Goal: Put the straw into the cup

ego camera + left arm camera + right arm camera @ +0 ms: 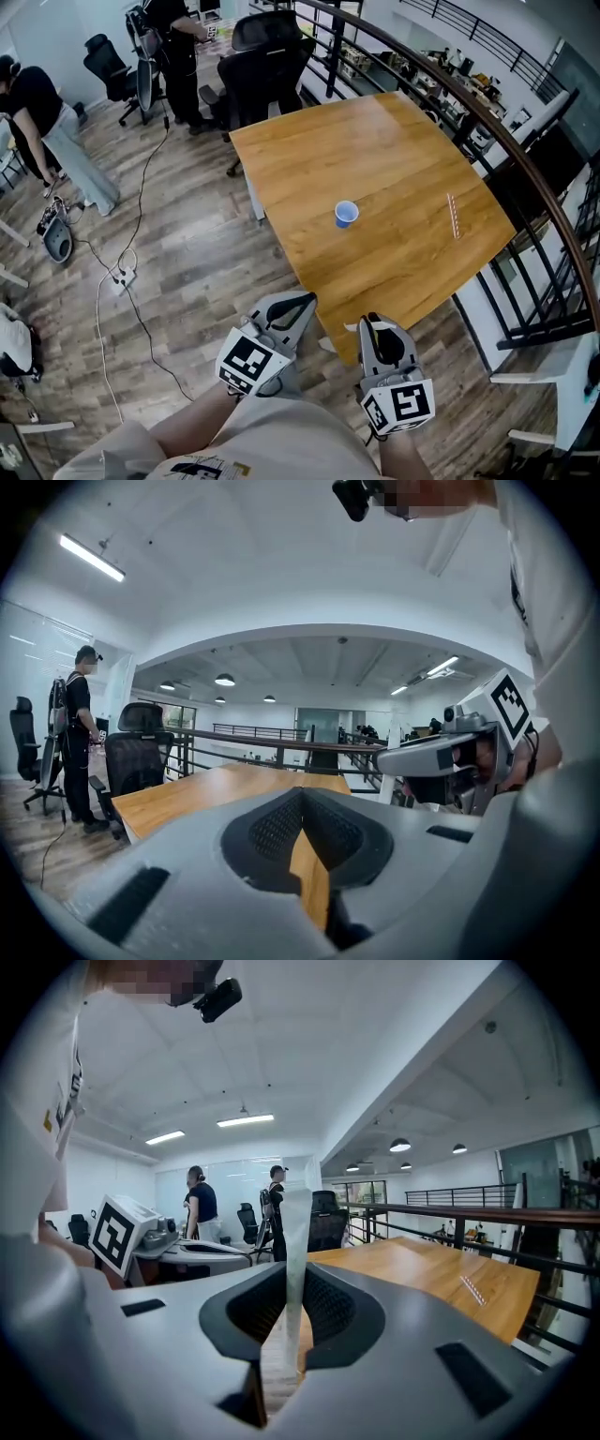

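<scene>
Nearest, just off the near corner of the table [394,150], two grippers are held side by side and aimed across its top, probably to be brought in over it.

The left gripper [302,305] is seen with its jaws drawn together to a mere sliver. Nothing is held there, and only tabletop shows through the gap.

The right gripper [375,328] is likewise almost closed, but a pale strip [294,1232] stands upright in its gap and appears to be pinched there. What the strip is cannot be made out.

Toward the middle of the table one blue cup [346,214] stands upright with its mouth open, so it is ready to receive.

One straw [454,216] lies flat near the table's right edge, well apart from the cup and from both grippers. It has not yet been picked up, and the task is judged to be barely begun.

Beyond the table's far corner one black office chair [267,66] is pushed close.

Two people are counted on the floor off the table's left side, one bending [47,122] and one standing farther off [178,47].
</scene>
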The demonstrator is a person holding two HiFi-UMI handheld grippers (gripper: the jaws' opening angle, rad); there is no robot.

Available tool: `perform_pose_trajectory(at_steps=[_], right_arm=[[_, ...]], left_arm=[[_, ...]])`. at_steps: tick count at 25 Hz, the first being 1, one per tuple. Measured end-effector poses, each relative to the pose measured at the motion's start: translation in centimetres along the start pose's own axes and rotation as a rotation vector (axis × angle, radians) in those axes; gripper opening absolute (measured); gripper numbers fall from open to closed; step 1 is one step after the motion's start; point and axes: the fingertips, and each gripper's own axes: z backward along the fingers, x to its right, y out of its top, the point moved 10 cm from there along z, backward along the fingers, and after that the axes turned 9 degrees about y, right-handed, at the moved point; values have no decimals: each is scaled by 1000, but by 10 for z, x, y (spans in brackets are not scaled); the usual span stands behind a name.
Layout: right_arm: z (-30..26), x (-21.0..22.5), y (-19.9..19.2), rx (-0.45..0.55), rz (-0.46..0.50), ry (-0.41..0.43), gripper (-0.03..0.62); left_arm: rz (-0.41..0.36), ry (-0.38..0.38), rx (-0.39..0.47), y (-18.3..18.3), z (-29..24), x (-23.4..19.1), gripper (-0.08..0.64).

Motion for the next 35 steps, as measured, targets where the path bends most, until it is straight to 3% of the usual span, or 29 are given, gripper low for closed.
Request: perform_pose_trajectory(at_steps=[9, 13, 19, 35], right_arm=[[-104, 60, 29, -15, -52, -80, 54], [-130, 78, 37, -19, -59, -128, 54], [-143, 101, 37, -10, -87, -158, 54], [-148, 134, 37, -2, -96, -14, 54]], left_arm=[[1, -88, -51, 17, -90, -91, 14], [3, -138, -58, 23, -118, -111, 14], [-12, -150, -71, 14, -147, -123, 14], [16, -49, -97, 24, -164, -105, 14]])
